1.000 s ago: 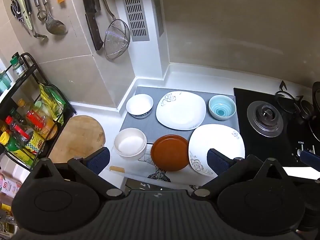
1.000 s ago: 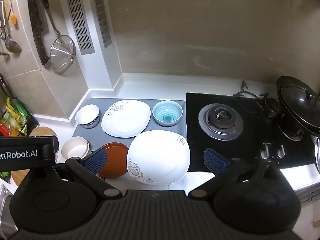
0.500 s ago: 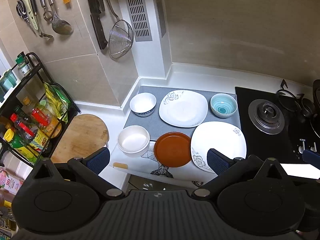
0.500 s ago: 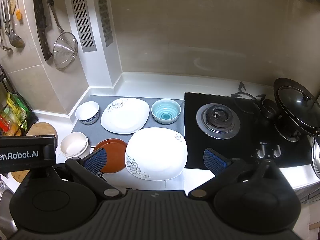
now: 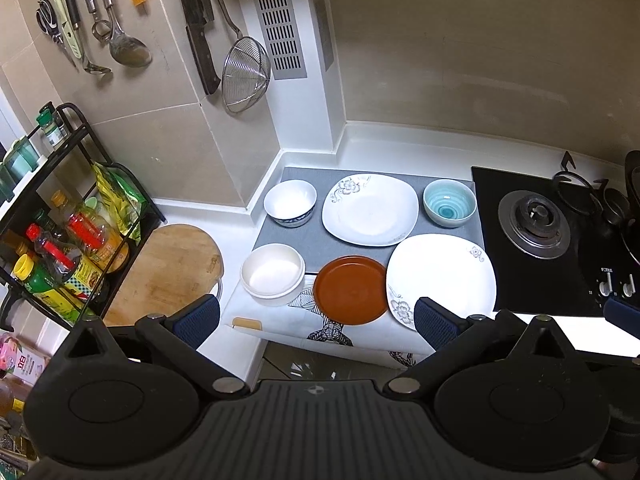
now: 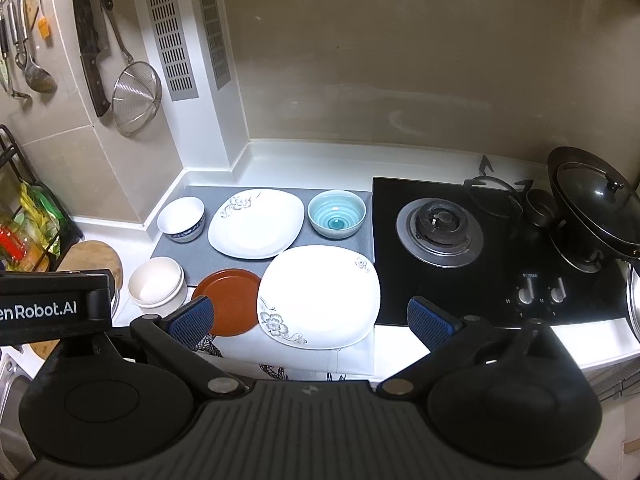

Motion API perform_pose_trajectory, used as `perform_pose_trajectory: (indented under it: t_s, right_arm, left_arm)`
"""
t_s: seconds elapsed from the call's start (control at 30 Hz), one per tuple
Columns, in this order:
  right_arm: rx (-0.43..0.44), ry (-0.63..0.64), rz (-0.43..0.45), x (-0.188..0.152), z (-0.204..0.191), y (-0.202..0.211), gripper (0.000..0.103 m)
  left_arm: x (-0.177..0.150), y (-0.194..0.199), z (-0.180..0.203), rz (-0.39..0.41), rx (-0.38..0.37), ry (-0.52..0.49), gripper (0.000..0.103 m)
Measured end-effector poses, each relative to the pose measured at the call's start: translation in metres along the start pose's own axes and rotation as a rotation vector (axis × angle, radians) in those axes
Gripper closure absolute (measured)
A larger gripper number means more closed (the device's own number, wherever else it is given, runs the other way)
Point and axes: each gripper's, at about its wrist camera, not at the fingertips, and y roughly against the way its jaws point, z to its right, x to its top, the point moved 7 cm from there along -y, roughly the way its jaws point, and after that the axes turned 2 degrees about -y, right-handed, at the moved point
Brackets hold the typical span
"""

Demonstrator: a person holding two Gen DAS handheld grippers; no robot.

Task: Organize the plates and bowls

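On the grey mat lie a white square plate at the back and a larger white square plate in front. A brown round plate lies left of the larger plate. A white bowl with a blue base, a blue-green bowl and a cream bowl stand around them. The same dishes show in the right wrist view: large plate, brown plate, blue-green bowl. My left gripper and right gripper are open and empty, held above the counter's front edge.
A black gas hob with a lidded wok lies to the right. A round wooden board and a black rack of bottles stand to the left. Utensils, a knife and a strainer hang on the wall.
Both grippers have drawn back and up a little, so the dishes sit slightly higher and smaller in both views. Nothing on the counter has moved.
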Motion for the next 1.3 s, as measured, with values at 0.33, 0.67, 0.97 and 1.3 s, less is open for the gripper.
perform_pose_trajectory:
  t_s: [0.33, 0.67, 0.97, 1.3]
  right_arm:
    - [0.010, -0.015, -0.010, -0.007, -0.004, 0.001, 0.000]
    - [0.019, -0.002, -0.012, -0.010, -0.006, 0.001, 0.000]
    - [0.022, 0.019, -0.008, -0.009, -0.009, -0.001, 0.000]
    - [0.027, 0.023, -0.027, -0.009, -0.007, -0.013, 0.000]
  left_arm:
    - [-0.009, 0.004, -0.002, 0.020, 0.007, -0.003, 0.000]
    - [-0.012, 0.003, -0.005, 0.022, 0.015, 0.006, 0.000]
    - [-0.013, 0.001, -0.009, 0.017, 0.016, 0.021, 0.000]
    - [-0.012, -0.007, -0.006, 0.008, 0.034, 0.011, 0.000]
